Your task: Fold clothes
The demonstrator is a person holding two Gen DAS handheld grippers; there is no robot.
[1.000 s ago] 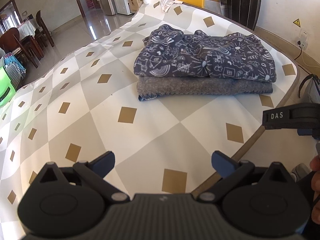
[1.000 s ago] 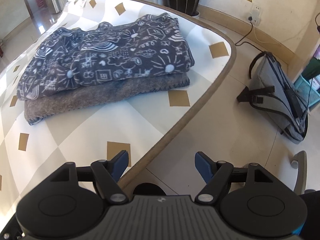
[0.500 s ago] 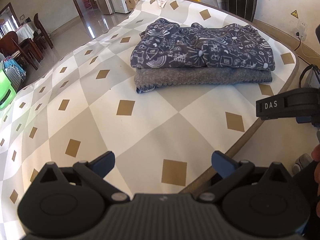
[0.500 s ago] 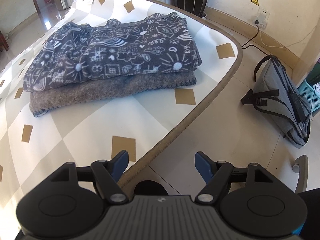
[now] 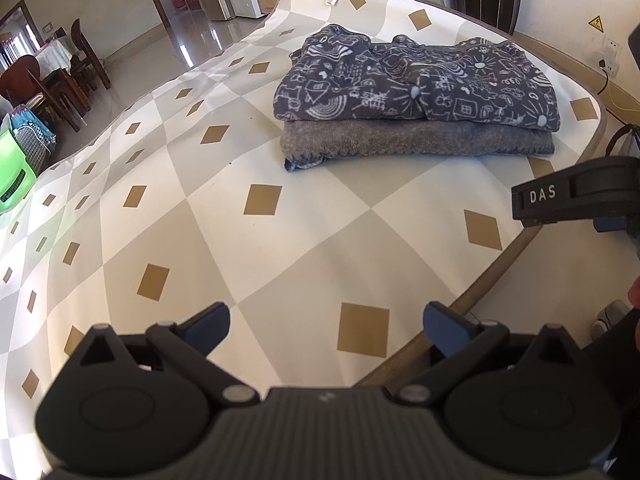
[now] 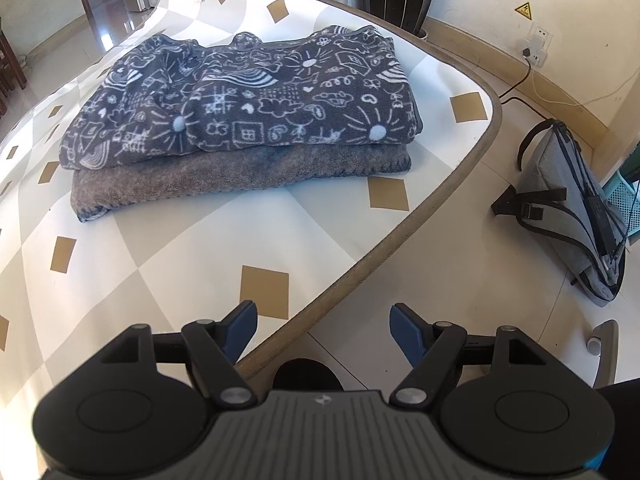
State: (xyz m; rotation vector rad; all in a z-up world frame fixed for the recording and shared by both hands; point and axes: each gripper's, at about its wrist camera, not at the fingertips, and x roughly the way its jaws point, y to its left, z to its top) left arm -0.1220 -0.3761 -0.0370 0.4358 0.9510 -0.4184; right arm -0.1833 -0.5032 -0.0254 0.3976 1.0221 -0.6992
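**Stack ahead, both claws empty**

Table (image 5: pixel 120 240): folded patterned garment (image 6: pixel 248 100) on grey garment (image 6: pixel 240 176), long axis crosswise, well ahead of me. My right gripper (image 6: pixel 323 326) is nearer, left gripper (image 5: pixel 326 326) further back. Both jaws wide open, holding nothing.

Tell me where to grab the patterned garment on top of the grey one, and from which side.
Take the patterned garment at its near right corner, coming in from the table's right edge with the right claw. That corner overhangs the grey garment, giving a lip to pinch without catching the layer beneath.
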